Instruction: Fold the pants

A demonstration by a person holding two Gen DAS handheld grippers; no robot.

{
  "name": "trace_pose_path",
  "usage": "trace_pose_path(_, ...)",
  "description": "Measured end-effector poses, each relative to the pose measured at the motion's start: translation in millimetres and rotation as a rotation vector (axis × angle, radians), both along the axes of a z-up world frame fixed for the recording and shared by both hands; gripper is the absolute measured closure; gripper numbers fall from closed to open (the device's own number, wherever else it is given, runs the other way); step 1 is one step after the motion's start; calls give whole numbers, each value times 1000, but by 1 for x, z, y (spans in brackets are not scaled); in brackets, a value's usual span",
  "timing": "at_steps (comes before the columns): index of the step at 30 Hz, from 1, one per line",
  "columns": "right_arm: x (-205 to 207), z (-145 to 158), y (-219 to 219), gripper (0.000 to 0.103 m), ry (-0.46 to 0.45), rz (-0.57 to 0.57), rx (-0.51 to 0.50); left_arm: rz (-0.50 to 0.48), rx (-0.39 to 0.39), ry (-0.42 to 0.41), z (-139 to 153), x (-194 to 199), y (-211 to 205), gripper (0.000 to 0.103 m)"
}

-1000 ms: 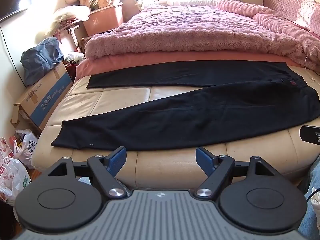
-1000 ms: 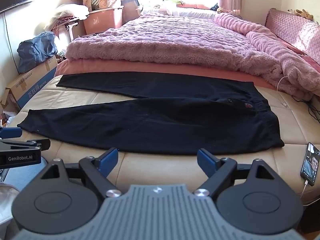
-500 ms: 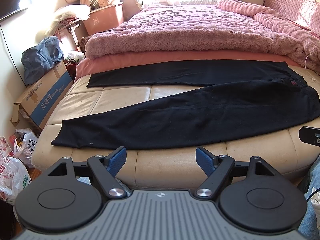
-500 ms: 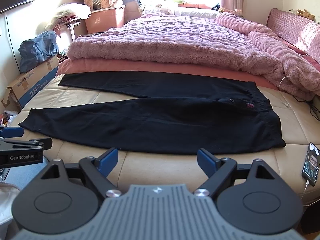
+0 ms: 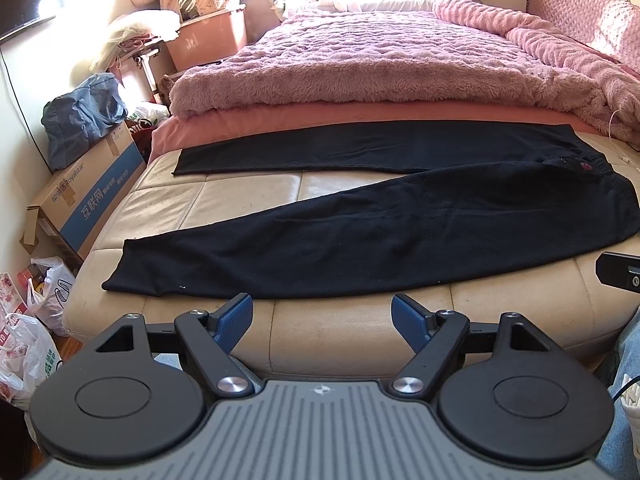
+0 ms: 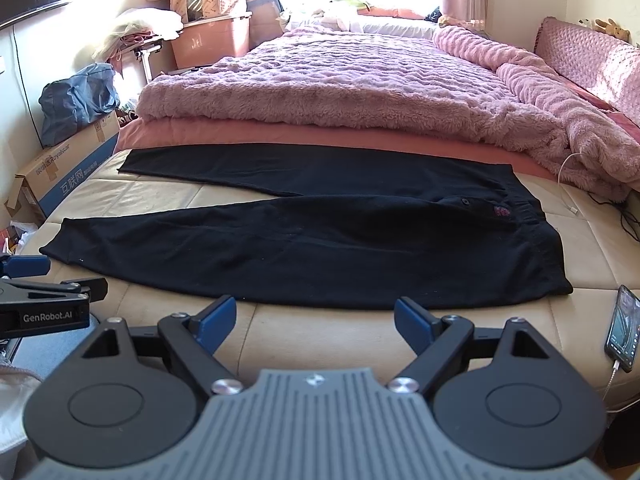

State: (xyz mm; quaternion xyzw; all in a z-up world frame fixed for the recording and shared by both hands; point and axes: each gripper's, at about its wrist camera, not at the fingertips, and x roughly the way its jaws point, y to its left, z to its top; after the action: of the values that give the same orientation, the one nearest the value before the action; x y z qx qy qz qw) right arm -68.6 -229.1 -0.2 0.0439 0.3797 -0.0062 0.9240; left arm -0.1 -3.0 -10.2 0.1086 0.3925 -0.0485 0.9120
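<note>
Black pants (image 5: 392, 232) lie flat on a beige leather bench (image 5: 248, 200) at the foot of a bed, legs spread in a V toward the left, waistband at the right. They also show in the right wrist view (image 6: 360, 256). My left gripper (image 5: 323, 322) is open and empty, just in front of the bench's near edge, below the near leg. My right gripper (image 6: 311, 322) is open and empty, in front of the near edge below the seat of the pants. The left gripper's side shows at the left of the right wrist view (image 6: 44, 304).
A bed with a pink fluffy blanket (image 5: 380, 64) rises behind the bench. A phone (image 6: 622, 328) on a cable lies at the bench's right end. A cardboard box (image 5: 88, 196), a blue bag and plastic bags (image 5: 28, 344) stand on the floor at left.
Both grippers have barely shifted; the right wrist view has drifted slightly, with the pants sitting a touch lower in it. Both stay open and empty.
</note>
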Motion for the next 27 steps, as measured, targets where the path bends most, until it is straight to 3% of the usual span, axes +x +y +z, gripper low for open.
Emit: trace_pose_path(27, -1, 1, 3, 21, 0, 3, -1, 0, -3, -2, 4, -1, -1, 11)
